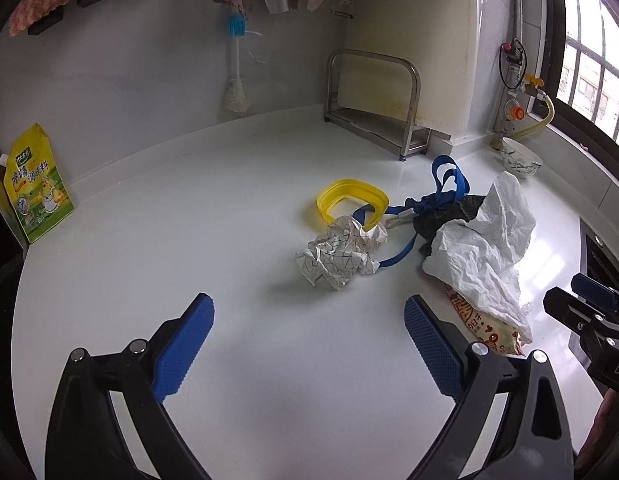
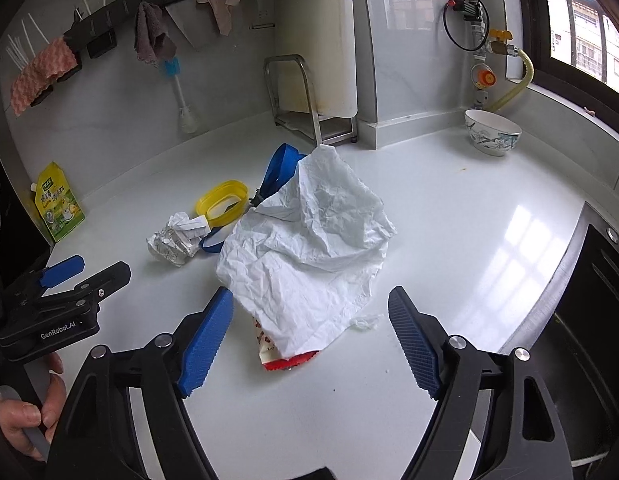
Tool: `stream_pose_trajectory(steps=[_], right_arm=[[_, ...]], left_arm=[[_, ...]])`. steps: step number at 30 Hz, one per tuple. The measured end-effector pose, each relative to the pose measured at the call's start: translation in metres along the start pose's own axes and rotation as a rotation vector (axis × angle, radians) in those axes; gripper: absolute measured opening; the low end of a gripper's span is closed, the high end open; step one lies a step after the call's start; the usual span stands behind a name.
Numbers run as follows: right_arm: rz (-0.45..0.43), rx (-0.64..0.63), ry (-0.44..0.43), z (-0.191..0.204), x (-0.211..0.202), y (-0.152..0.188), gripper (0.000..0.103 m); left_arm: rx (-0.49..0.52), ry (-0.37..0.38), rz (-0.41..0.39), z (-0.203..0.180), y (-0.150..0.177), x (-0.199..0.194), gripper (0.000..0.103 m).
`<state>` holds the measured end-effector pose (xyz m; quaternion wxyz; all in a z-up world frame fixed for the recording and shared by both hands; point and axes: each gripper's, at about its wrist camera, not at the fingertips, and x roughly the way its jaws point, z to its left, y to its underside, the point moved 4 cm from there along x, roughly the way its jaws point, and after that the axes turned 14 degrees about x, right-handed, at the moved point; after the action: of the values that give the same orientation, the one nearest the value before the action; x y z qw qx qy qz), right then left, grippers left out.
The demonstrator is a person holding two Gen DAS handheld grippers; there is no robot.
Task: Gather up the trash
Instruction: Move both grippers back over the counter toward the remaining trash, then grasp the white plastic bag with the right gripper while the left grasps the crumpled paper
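Right wrist view, two claws (image 2: 309, 332) (image 1: 307, 340) wide, empty, one white bag (image 2: 309, 248), one paper ball (image 2: 175, 240), one bowl (image 2: 492, 132)

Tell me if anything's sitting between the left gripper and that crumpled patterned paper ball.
Nothing visible is. The left gripper is open above bare white counter, and the paper ball lies straight ahead of it. The yellow ring and blue strap sit behind and beside the ball.

One crumpled paper ball (image 1: 341, 254), one white tissue (image 2: 305, 248), one yellow ring (image 1: 351, 204), one bowl (image 2: 492, 131).
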<state>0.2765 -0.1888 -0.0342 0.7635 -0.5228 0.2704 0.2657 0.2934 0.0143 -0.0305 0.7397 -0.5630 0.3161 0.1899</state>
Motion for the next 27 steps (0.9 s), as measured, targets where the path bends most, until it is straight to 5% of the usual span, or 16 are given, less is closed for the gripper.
stream_pose_trajectory(steps=[19, 23, 27], right_arm=[[0.045, 0.047, 0.065, -0.010, 0.081, -0.030, 0.075], [0.061, 0.004, 0.058, -0.004, 0.085, -0.026, 0.039], [0.045, -0.041, 0.064, 0.003, 0.082, -0.022, 0.025]], left_arm=[[0.040, 0.019, 0.011, -0.004, -0.022, 0.047, 0.094], [0.022, 0.019, 0.029, -0.002, -0.024, 0.055, 0.094], [0.012, 0.028, 0.037, -0.002, -0.025, 0.061, 0.094]])
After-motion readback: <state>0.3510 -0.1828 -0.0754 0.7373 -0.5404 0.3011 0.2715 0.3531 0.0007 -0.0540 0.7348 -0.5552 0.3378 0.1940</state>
